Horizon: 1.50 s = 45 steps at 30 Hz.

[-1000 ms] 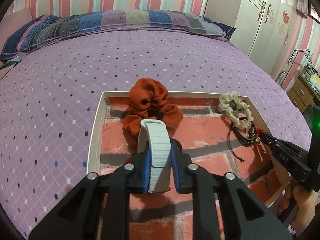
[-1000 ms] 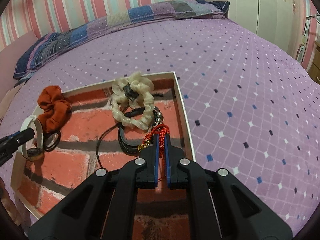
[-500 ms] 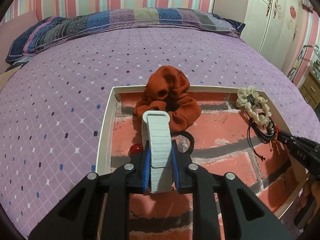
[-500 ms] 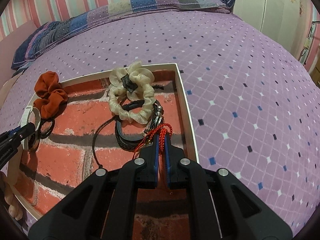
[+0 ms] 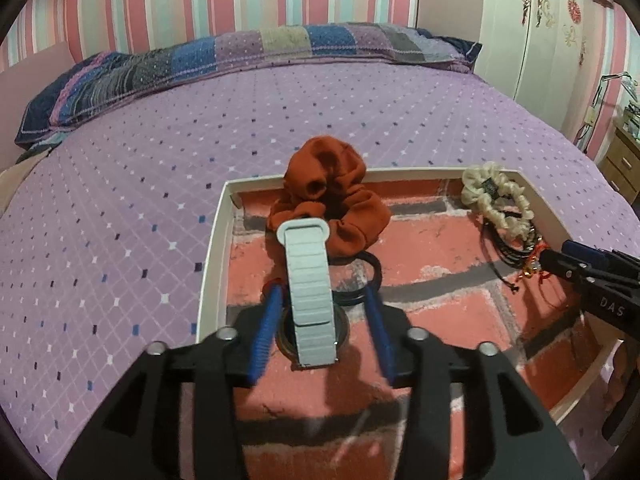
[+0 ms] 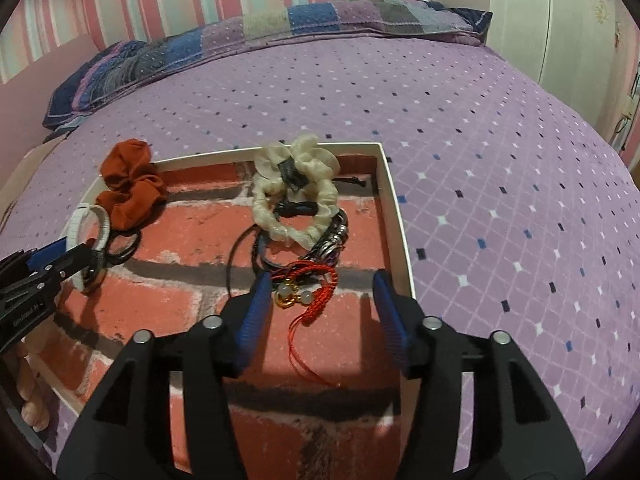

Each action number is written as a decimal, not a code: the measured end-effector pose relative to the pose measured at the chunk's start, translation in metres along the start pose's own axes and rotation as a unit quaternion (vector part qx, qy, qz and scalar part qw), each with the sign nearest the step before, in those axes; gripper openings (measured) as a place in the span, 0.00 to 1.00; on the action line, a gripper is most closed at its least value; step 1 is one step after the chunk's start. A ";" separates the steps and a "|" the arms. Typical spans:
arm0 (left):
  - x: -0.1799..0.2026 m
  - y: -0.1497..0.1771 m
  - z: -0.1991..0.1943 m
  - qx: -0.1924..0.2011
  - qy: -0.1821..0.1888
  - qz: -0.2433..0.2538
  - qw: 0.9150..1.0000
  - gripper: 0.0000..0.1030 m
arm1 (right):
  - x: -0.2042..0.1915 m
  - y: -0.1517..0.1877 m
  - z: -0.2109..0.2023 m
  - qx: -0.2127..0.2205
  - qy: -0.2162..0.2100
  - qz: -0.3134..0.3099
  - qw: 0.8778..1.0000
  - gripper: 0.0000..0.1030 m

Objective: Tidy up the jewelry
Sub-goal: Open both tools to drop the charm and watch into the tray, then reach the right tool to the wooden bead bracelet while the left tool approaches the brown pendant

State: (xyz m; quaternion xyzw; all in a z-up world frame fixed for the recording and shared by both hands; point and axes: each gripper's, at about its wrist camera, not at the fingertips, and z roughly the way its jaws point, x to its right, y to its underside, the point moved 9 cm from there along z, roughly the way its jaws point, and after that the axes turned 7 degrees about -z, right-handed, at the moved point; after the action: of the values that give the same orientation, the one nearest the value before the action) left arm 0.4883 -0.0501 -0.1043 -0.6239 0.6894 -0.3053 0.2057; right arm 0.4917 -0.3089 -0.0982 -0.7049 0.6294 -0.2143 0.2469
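A white-rimmed tray [image 5: 214, 248] [image 6: 394, 216] with a red brick-print floor lies on the purple bed. My left gripper [image 5: 322, 300] is open; the pale grey watch [image 5: 310, 280] stands on the tray floor between its jaws, free of them. It also shows at the tray's left in the right wrist view [image 6: 90, 236]. My right gripper [image 6: 320, 284] is open over the red cord bracelet [image 6: 316, 284], which lies on the tray floor. An orange scrunchie [image 5: 328, 200] [image 6: 130, 188] and a cream scrunchie [image 5: 496, 200] [image 6: 296, 200] on black cords lie at the tray's back.
The purple diamond-pattern bedspread [image 5: 120, 208] surrounds the tray. A patchwork pillow [image 5: 240, 56] lies along the striped wall. A white wardrobe [image 5: 540, 28] and a wooden drawer unit [image 5: 620, 160] stand to the right.
Both grippers have opened. The left has let go of the watch, which now stands on the tray. The right has let go of the red cord bracelet, which now lies on the tray.
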 end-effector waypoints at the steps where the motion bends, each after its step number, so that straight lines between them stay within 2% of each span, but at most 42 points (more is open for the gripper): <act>1: 0.001 -0.002 -0.004 0.004 0.002 -0.002 1.000 0.54 | 0.001 0.000 -0.003 0.003 0.002 0.002 1.000 0.69; 3: 0.002 -0.004 -0.009 0.006 0.005 -0.005 1.000 0.54 | 0.003 -0.002 -0.012 0.018 -0.005 0.008 1.000 0.71; 4: 0.002 -0.004 -0.011 0.006 0.007 -0.005 1.000 0.54 | 0.003 -0.002 -0.016 0.024 -0.009 0.011 1.000 0.76; 5: 0.003 -0.004 -0.014 0.007 0.009 -0.006 1.000 0.57 | 0.004 -0.003 -0.022 0.030 -0.005 0.012 0.999 0.80; 6: 0.003 -0.004 -0.018 0.010 0.009 -0.007 1.000 0.65 | 0.007 -0.004 -0.029 0.041 0.004 0.010 0.999 0.85; 7: 0.003 -0.004 -0.022 0.015 0.009 -0.008 1.000 0.69 | 0.008 -0.004 -0.033 0.047 0.007 0.010 0.999 0.87; 11: 0.009 -0.002 -0.040 0.029 0.016 -0.006 0.999 0.75 | 0.013 -0.005 -0.066 0.087 0.003 0.020 0.996 0.95; 13: 0.010 0.002 -0.051 0.032 0.020 -0.005 0.999 0.75 | 0.017 -0.003 -0.082 0.108 0.004 0.028 0.994 0.96; 21: -0.004 0.031 -0.093 0.048 0.015 -0.021 0.998 0.76 | 0.032 0.009 -0.134 0.139 0.042 0.000 0.989 0.96; 25: -0.014 0.049 -0.116 0.051 0.010 -0.037 0.998 0.76 | 0.042 0.015 -0.163 0.154 0.042 0.019 0.987 0.96; 28: -0.016 0.063 -0.129 0.051 0.002 -0.035 0.998 0.76 | 0.042 0.028 -0.176 0.154 0.051 0.030 0.986 0.96; 31: -0.017 0.082 -0.143 0.050 -0.007 -0.029 0.998 0.76 | 0.033 0.056 -0.185 0.143 0.079 0.037 0.986 0.96; 34: -0.017 0.099 -0.150 0.045 -0.007 -0.028 0.999 0.76 | 0.019 0.083 -0.187 0.124 0.083 0.034 0.988 0.96; 37: -0.020 0.120 -0.157 0.025 -0.001 -0.034 0.999 0.76 | 0.006 0.110 -0.187 0.103 0.076 0.031 0.991 0.96; 41: -0.021 0.138 -0.172 0.022 -0.003 -0.030 0.999 0.76 | 0.004 0.141 -0.188 0.071 0.072 0.035 0.994 0.96; 45: -0.019 0.151 -0.187 0.023 -0.006 -0.021 0.999 0.76 | 0.009 0.155 -0.198 0.067 0.068 0.060 0.994 0.96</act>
State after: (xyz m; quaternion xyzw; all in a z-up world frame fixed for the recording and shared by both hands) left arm 0.2553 0.0051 -0.0722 -0.6355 0.6672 -0.3217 0.2179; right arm 0.2500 -0.3471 -0.0380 -0.6313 0.6701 -0.2884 0.2631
